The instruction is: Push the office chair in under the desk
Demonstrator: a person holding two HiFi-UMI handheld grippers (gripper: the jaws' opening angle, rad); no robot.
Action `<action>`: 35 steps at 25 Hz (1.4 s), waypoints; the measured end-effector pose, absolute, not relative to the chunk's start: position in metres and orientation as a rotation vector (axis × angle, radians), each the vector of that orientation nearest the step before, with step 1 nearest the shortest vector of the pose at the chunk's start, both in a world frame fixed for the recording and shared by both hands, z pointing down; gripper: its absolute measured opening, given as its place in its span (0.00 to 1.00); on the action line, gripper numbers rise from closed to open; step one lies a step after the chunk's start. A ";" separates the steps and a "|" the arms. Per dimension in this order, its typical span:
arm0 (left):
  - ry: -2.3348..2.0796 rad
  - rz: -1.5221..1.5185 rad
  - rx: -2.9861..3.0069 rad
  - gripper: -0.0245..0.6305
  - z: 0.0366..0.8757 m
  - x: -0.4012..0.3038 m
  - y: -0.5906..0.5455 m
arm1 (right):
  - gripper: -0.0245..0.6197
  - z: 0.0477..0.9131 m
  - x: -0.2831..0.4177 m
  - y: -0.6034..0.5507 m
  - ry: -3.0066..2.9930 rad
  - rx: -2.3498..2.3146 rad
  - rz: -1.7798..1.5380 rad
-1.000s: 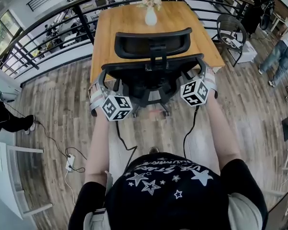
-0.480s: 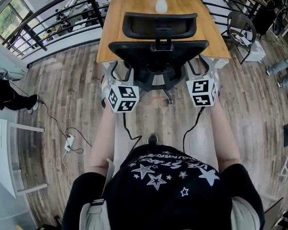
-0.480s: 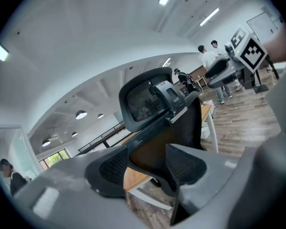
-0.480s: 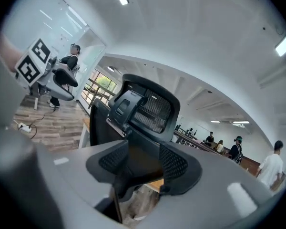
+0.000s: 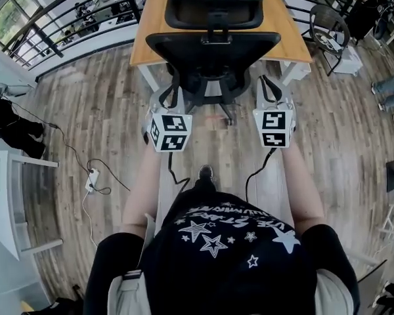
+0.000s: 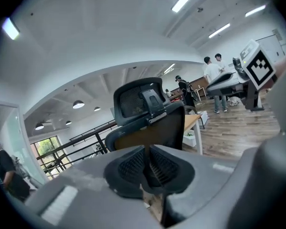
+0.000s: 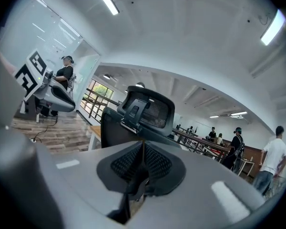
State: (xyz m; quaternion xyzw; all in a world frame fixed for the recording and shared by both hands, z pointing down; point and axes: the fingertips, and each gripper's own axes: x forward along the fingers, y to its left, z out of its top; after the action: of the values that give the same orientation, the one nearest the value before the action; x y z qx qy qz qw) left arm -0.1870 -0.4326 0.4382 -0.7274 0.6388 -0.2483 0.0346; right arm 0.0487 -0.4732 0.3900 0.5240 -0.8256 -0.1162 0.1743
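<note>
The black office chair [image 5: 213,48] stands with its mesh back to me, its seat part way under the wooden desk [image 5: 149,35]. My left gripper [image 5: 163,97] hangs just behind the chair's left armrest, apart from it. Its jaws are closing, the pads [image 6: 133,163] meeting with nothing between them. My right gripper [image 5: 273,92] is level with it behind the right armrest, shut on nothing. Both gripper views look up past the shut pads, my left gripper [image 6: 148,149] at the chair [image 6: 150,123] and my right gripper [image 7: 143,144] at the chair [image 7: 121,125].
A black railing [image 5: 65,28] runs behind the desk. A round metal chair [image 5: 325,35] stands at the right. A power strip with cables [image 5: 92,179] lies on the wood floor at the left, next to a white table [image 5: 6,195]. A person [image 5: 10,126] is at the far left.
The chair has rolled forward toward the desk. Both grippers, open at the armrests before, have come off the chair and their jaws have closed.
</note>
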 end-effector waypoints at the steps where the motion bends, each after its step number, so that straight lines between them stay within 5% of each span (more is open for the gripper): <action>1: 1.965 -0.756 -2.256 0.07 0.440 -0.182 -0.424 | 0.04 0.391 0.051 -0.464 -2.338 1.487 -0.338; 35: 1.995 -0.798 -2.380 0.04 0.466 -0.110 -0.237 | 0.04 0.441 0.098 -0.276 -2.361 1.229 -0.178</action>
State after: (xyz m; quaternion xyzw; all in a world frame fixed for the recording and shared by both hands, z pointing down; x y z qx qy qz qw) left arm -0.1101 -0.2372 0.4658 -0.7419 0.6217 -0.2488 -0.0325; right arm 0.0983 -0.2764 0.4413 0.4478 -0.8604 -0.0649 0.2346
